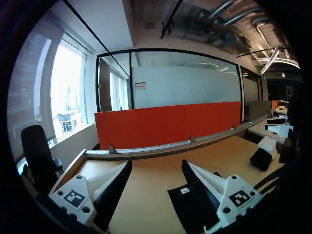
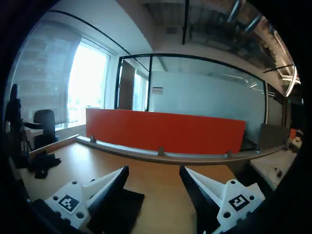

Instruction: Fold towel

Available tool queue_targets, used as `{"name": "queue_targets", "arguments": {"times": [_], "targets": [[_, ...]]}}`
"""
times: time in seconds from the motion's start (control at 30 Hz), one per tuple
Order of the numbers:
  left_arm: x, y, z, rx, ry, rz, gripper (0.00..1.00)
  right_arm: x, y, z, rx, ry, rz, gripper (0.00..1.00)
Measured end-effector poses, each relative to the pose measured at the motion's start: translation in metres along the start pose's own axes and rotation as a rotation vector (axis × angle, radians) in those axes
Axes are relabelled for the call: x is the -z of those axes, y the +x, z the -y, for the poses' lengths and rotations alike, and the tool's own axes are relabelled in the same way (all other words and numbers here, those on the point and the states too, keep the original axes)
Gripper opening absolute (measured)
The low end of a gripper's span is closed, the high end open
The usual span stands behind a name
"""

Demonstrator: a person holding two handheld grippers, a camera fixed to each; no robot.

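L claw (image 1: pixel 156 163) open, fingers wide apart w/ nothing between them, hovering low over the wood worktop (image 1: pixel 152 202). Black towel (image 1: pixel 177 206) lies flat on the worktop, below and partly hidden by that claw's right-hand finger; small white tag near its edge.

R claw (image 2: pixel 153 168) also open and empty. In the right gripper view the towel (image 2: pixel 130 201) sits under its left-hand finger, rest of the worktop (image 2: pixel 163 187) bare wood ahead. Whether either claw touches the cloth: can't tell.

Orange divider (image 1: pixel 167 124) runs along the worktop's far edge; black chair (image 1: pixel 37 156) by the window.
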State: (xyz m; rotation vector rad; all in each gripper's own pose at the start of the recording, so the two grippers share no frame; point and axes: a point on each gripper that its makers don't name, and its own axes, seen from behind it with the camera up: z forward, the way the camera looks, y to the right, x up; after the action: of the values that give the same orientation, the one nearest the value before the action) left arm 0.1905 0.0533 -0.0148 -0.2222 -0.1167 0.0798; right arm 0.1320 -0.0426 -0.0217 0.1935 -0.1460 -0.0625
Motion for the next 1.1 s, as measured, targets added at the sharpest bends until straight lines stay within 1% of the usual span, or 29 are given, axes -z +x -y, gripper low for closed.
{"name": "queue_targets", "arguments": {"times": [0.17, 0.37, 0.67, 0.87, 1.1], "targets": [[-0.002, -0.008, -0.012, -0.023, -0.065, 0.042, 0.94, -0.003, -0.01, 0.017, 0.045, 0.085, 0.059, 1.0], [-0.004, -0.019, -0.022, -0.043, -0.107, 0.077, 0.94, -0.008, -0.024, 0.03, 0.09, 0.153, 0.117, 1.0], [-0.005, -0.042, -0.034, -0.08, -0.162, 0.127, 0.94, -0.008, -0.045, 0.053, 0.103, 0.251, 0.182, 1.0], [-0.004, -0.064, -0.045, -0.095, -0.202, 0.168, 0.94, -0.008, -0.067, 0.062, 0.124, 0.286, 0.224, 1.0], [-0.003, -0.095, -0.056, -0.108, -0.234, 0.218, 0.94, -0.007, -0.098, 0.072, 0.144, 0.315, 0.274, 1.0]]}}
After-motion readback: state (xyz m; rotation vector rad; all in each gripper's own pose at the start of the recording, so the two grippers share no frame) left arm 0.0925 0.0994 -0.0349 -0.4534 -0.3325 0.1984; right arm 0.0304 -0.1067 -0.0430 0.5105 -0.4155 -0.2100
